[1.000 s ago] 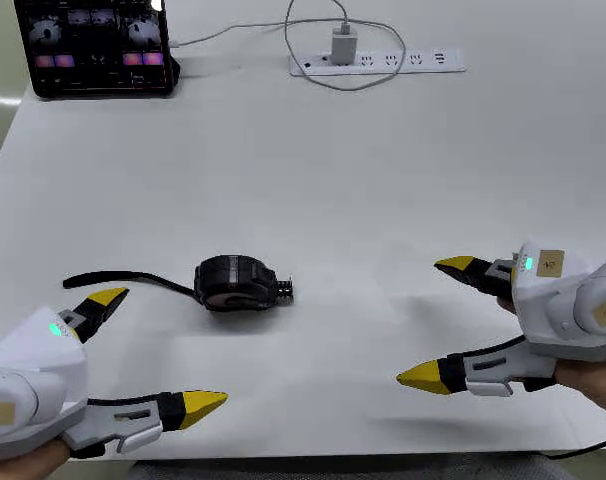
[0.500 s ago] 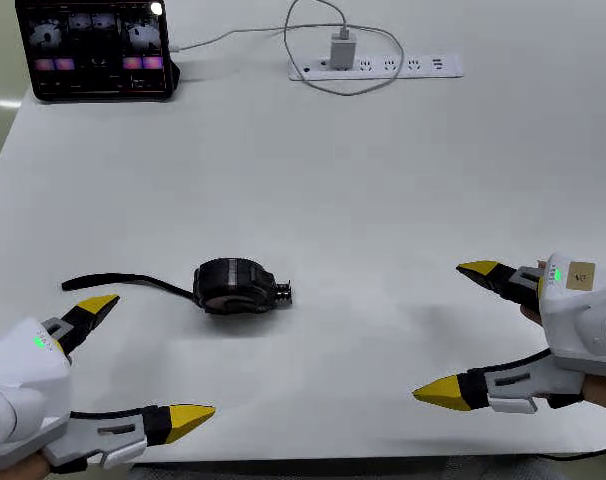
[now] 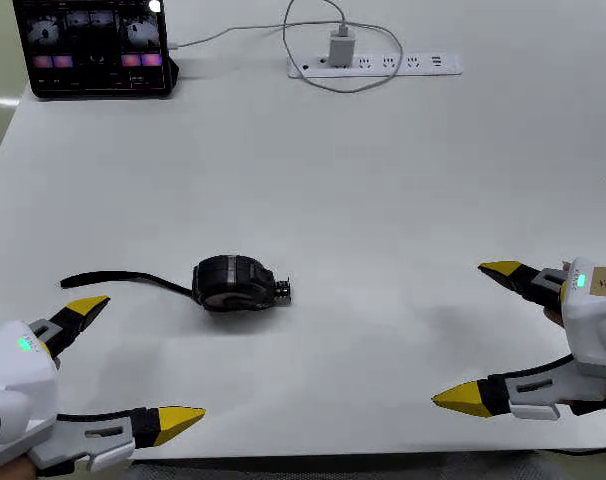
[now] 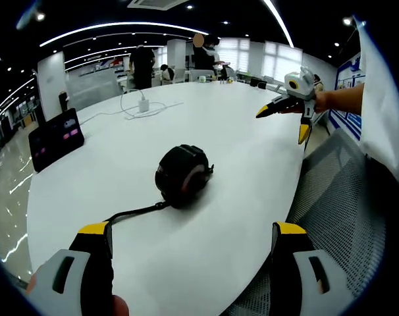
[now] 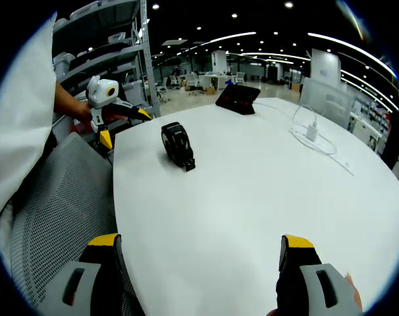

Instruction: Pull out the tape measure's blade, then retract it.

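Both grippers have been drawn back toward the near edge of the white table (image 3: pixel 383 180) and further apart than a second ago, while the tape measure (image 3: pixel 233 284) has been left where it lay. At the near left, the left gripper (image 3: pixel 138 358) is held with its yellow-tipped jaws spread wide and nothing between them. At the near right, the right gripper (image 3: pixel 473 334) is held the same way, jaws wide apart and empty. The black tape measure is seen lying on the table between the two, nearer the left gripper and well apart from both. Its blade tip is seen at the case mouth, turned toward the right gripper, and a black strap (image 3: pixel 123 278) is trailed out to the left. At the far edge, a power strip (image 3: pixel 378 64) is laid with a white charger (image 3: pixel 343 45) plugged in, and a dark tablet (image 3: pixel 93 45) with a lit screen is stood at the far left.
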Motion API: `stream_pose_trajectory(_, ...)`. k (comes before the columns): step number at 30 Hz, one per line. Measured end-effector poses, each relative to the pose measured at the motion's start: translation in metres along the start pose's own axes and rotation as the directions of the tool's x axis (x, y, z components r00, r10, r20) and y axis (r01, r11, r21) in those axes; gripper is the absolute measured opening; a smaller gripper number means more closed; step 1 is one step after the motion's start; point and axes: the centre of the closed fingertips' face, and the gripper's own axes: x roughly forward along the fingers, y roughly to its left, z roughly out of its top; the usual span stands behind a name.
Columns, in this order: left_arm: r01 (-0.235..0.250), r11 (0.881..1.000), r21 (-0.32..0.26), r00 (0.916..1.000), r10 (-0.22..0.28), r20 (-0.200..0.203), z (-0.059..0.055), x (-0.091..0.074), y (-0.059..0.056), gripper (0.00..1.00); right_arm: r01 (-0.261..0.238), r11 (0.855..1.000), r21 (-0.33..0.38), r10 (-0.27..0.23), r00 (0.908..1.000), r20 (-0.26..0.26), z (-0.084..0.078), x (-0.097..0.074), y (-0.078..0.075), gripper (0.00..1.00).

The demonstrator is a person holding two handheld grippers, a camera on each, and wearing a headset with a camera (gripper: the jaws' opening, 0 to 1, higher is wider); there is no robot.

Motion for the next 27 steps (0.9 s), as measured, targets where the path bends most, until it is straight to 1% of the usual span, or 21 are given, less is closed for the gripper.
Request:
stream_pose_trajectory(5, 0.001, 1.000, -0.001, 1.0000, -0.001, -0.002, -0.0012, -0.0020, -0.0001, 0.99, 0.006, 1.000, 0.005, -0.006, 1.0000, -0.003, -0.0014, -0.0034, 0.0009, 0.99)
stream_pose_trajectory(14, 0.000, 1.000, 0.004, 1.0000, 0.000, 0.001, -0.0008, -0.0032, -0.0003, 0.99, 0.006, 1.000, 0.010, -0.006, 1.0000, 0.000, 0.0024, -0.0047, 0.0024, 0.99)
stream_pose_trajectory(18, -0.006, 1.000, -0.003, 0.9999, 0.006, 0.015, 0.0014, -0.0048, 0.0025, 0.99, 0.006, 1.000, 0.010, -0.006, 1.0000, 0.001, 0.0029, -0.0049, 0.0024, 0.99)
stream_pose_trajectory(19, 0.006, 1.000, -0.019, 0.9998, -0.005, 0.021, 0.0021, -0.0051, 0.0014, 0.99, 0.004, 1.000, 0.012, -0.004, 1.0000, 0.001, 0.0029, -0.0050, 0.0027, 0.99)
stream_pose_trajectory(21, -0.002, 1.000, -0.016, 0.9998, 0.002, 0.019, 0.0020, -0.0053, 0.0022, 0.99, 0.003, 1.000, 0.014, -0.003, 1.0000, 0.001, 0.0027, -0.0052, 0.0032, 0.99)
stream_pose_trajectory(27, 0.007, 1.000, -0.012, 0.9999, -0.007, 0.015, 0.0019, -0.0044, -0.0001, 0.99, 0.000, 1.000, 0.015, 0.000, 1.0000, -0.001, 0.0015, -0.0053, 0.0036, 0.99)
